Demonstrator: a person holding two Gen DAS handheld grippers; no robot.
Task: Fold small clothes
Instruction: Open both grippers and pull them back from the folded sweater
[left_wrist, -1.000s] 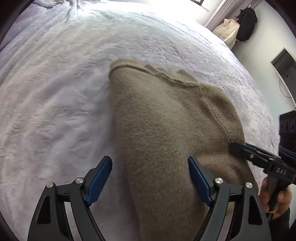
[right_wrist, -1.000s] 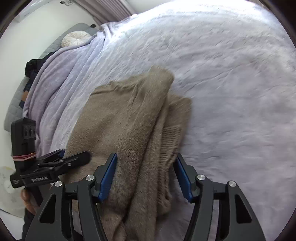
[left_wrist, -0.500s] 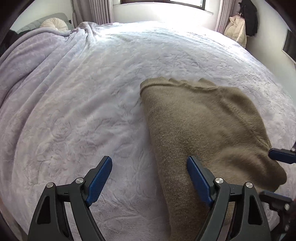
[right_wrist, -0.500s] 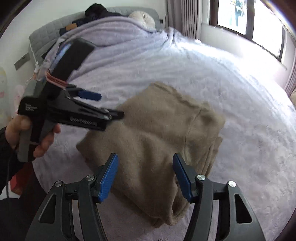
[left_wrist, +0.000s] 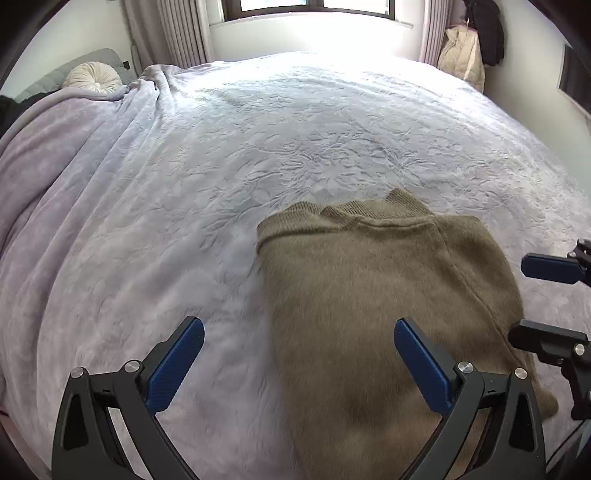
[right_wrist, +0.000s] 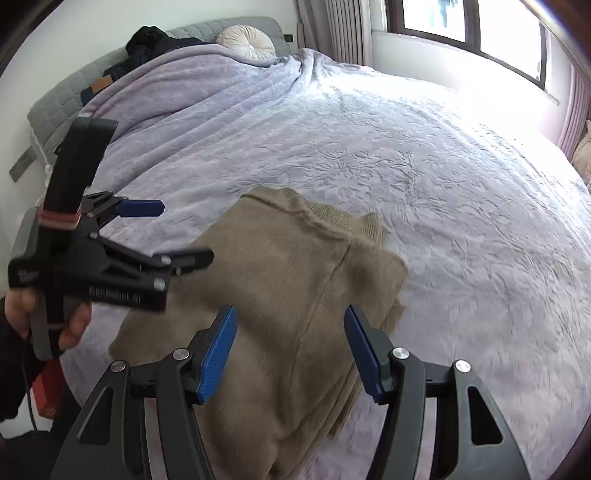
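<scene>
Cushion (left_wrist: 94, 80) — blanket's (left_wrist: 184, 184) far corner

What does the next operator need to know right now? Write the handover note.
Left tongs: open, nothing between the pads; they have just been opening wider, above the near left edge of the sweater.
Right tongs: open, empty, held above the sweater.
Sweater: brown knit, lying on the lilac bedspread, already folded into a narrow block with the ribbed collar at the far end and layers stacked along its right side.
Done: lengthwise folds appear finished, and neither tongs grips the cloth.
Left: probably one more fold, near end up to the collar, then smooth it. No other clothes to fold are in view.
</scene>
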